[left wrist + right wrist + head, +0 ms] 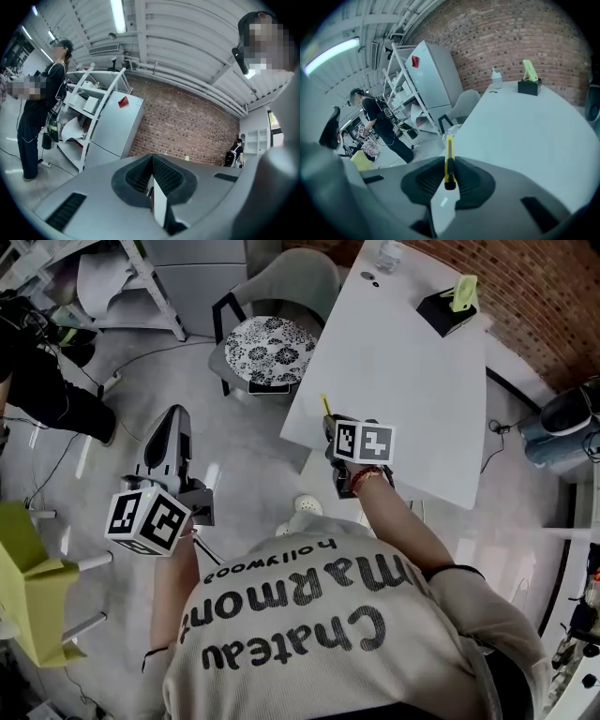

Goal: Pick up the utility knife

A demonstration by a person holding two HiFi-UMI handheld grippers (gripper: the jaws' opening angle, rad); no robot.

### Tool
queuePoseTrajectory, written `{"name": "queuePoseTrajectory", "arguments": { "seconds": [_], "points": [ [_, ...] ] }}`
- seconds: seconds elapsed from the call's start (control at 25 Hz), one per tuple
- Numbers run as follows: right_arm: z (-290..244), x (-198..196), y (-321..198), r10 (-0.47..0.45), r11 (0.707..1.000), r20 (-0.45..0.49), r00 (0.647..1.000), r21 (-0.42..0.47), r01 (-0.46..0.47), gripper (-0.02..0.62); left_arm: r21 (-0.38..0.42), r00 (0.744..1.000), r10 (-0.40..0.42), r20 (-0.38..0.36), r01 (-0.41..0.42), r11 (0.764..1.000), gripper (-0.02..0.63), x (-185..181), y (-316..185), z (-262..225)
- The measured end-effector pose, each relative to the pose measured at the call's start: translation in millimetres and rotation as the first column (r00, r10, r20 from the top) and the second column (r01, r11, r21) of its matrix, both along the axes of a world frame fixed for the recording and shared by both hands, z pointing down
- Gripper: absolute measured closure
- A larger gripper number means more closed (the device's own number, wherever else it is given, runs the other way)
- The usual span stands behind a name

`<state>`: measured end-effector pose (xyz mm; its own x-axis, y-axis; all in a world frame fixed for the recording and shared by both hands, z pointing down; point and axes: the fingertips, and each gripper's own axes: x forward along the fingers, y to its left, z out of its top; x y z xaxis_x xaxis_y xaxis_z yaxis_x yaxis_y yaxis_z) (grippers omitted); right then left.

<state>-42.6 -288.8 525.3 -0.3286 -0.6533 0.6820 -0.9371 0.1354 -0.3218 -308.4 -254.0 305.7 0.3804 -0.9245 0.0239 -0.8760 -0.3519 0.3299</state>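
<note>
Bare white table [412, 381] ahead; black box [445, 313] at far corner, patterned chair [272, 351] alongside

**Head view.** You work in even, diffuse light from above. Your white counter [403, 362] is the brightest surface, nearly washed out. The grey floor [253, 456] carries a pale sheen and only soft shadows.

**Left gripper view.** A ceiling tube light [118, 16] glares overhead.

**Right gripper view.** A second tube light [333, 55] glows at upper left.

**Both gripper views.** Straight lines bend strongly and the corners darken to black. The utility knife [449, 161] reads sharp, while the fingers [476, 180] beside it, close to your lens, look soft.
</note>
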Motion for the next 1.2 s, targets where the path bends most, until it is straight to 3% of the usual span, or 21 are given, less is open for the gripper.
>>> {"name": "queuePoseTrajectory", "arguments": {
  "seconds": [0.44,0.92,1.2],
  "points": [
    [-68.1,2.4,-10.1,-0.019,0.99,0.146,0.989,0.139,-0.001,0.528,0.051,0.999,0.019,0.032,-0.021,0.998,0.606,37.1,14.7,-23.7],
    [-138.5,42.8,-16.2,-0.131,0.959,0.198,0.971,0.273,0.074,0.528,0.087,0.997,-0.062,0.045,0.058,0.995,0.606,95.1,38.3,-48.6],
    [-187.4,58.4,-6.7,-0.223,0.92,0.225,0.948,0.369,0.129,0.529,0.109,0.991,-0.118,0.062,0.111,0.988,0.606,129.9,56.3,-56.6]
  ]
}}
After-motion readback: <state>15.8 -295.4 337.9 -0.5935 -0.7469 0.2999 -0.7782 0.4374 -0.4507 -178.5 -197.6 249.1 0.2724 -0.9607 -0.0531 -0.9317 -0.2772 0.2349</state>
